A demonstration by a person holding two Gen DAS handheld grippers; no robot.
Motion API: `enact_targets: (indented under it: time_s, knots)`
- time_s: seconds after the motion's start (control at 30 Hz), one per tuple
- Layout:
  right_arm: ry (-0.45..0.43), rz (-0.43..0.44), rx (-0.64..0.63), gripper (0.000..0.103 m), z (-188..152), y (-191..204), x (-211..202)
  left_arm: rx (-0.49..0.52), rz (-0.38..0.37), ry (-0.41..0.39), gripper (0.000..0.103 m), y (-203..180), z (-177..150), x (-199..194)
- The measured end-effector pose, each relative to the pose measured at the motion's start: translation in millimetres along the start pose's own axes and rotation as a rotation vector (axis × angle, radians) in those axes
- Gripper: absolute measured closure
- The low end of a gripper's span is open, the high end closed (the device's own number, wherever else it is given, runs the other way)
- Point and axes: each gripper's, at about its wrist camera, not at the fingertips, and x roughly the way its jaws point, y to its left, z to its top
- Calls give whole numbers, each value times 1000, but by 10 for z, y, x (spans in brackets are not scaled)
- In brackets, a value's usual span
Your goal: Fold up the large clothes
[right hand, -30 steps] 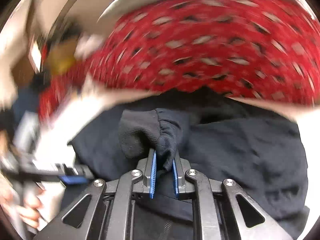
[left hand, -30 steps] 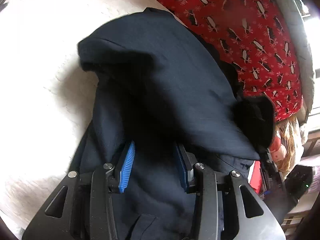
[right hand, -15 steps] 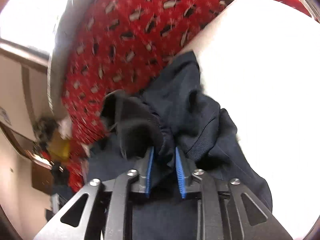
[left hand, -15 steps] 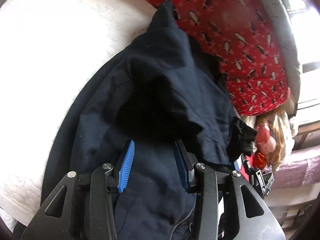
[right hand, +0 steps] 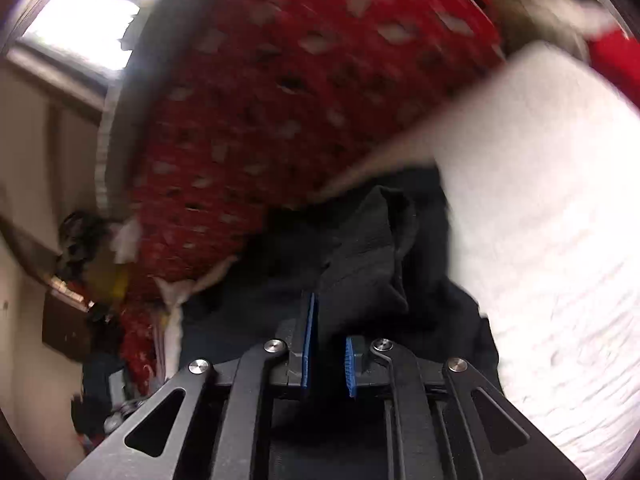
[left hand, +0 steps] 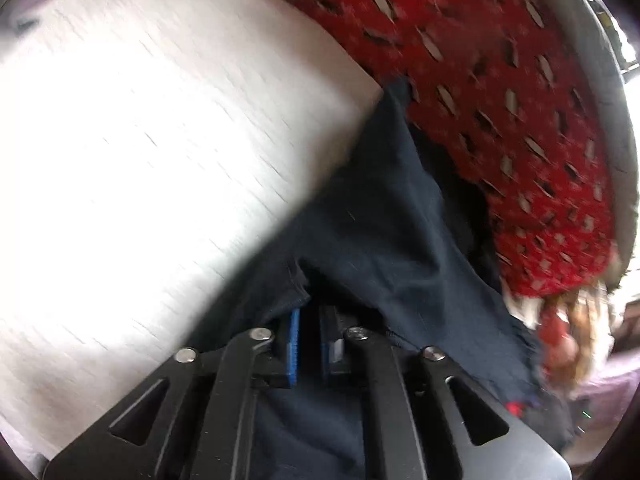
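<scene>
Garment [left hand: 384,216], dark navy, lies center frame on white bedding [left hand: 140,140], red patterned blanket [left hand: 500,80] upper right. We see L gripper [left hand: 310,338] narrow, fabric draped over tips, can't tell if pinched. R gripper [right hand: 328,344] clamps dark cuff [right hand: 360,264], lower center.

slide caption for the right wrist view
Right gripper clamps dark navy garment above white quilted bedcover, red patterned blanket behind.

You see both views smeared by motion blur; daylight from the window [right hand: 86,20] blows out the white bedspread [left hand: 140,152], and fisheye edges darken.
</scene>
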Motion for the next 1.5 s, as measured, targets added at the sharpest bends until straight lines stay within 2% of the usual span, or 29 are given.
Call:
enact_targets:
  time_s: [0.07,0.13,0.2,0.23,0.3,0.33,0.43,0.5,0.57,0.63,0.7,0.8,0.87,1.0,1.1,1.13,1.17,1.2,1.23,1.27,1.3,1.4,1.47,1.5]
  knots:
    - [-14,24,-7,92,13,-12,-91,-14,24,5,99,90,28,40]
    - [8,15,38,91,-47,-180,-30,-21,72,45,100,154,-3,182]
    - [124,-85,128,89,-218,-498,217,-14,70,38,100,174,-33,196]
    - [166,-101,177,92,-335,-661,300,-7,72,37,100,178,-38,164]
    - [119,-31,215,90,-432,-736,190,-8,51,39,100,223,-49,76]
    - [110,-20,217,82,-455,-723,115,-9,43,37,100,250,-66,23]
    - [102,-48,190,72,-541,-615,-168,-42,-45,20,99,311,-166,-159]
    - [89,-10,108,72,-586,-407,-342,-46,-108,-4,99,262,-259,-246]
    - [75,14,10,71,-565,-136,-363,-13,-150,-10,90,130,-317,-221]
    - [87,75,-103,65,-485,304,-196,21,-138,-1,60,6,-302,-78]
    - [107,104,-194,60,-413,699,80,2,-129,12,59,-14,-281,88]
    - [165,122,-319,59,-402,1240,581,-55,-178,46,59,68,-286,223]
    - [244,158,-378,58,-372,1638,1101,-59,-204,34,59,131,-296,200]
    - [384,161,-485,56,-619,2153,1852,-38,-202,19,59,91,-250,187]
    - [475,93,-602,56,-896,2442,2319,-3,-183,5,59,39,-252,202]
    - [534,75,-639,56,-1011,2513,2496,8,-173,-1,59,24,-260,196]
    - [560,45,-671,64,-1060,2535,2571,14,-167,-6,59,18,-253,203]
    - [590,-26,-763,83,-1203,2603,2669,25,-154,-13,59,8,-259,202]
    - [579,-58,-886,101,-1321,2713,2690,35,-141,-16,62,16,-265,197]
    - [543,-45,-933,101,-1342,2785,2663,48,-120,-18,65,9,-271,199]
    - [488,24,-935,102,-1298,2898,2611,57,-104,-21,69,9,-278,200]
    - [426,122,-759,103,-1075,2949,2638,69,-67,-28,76,-6,-274,228]
    - [400,90,-675,103,-986,2876,2766,63,-75,-26,76,17,-259,219]
    - [414,72,-651,103,-971,2834,2809,52,-86,-21,77,38,-246,214]
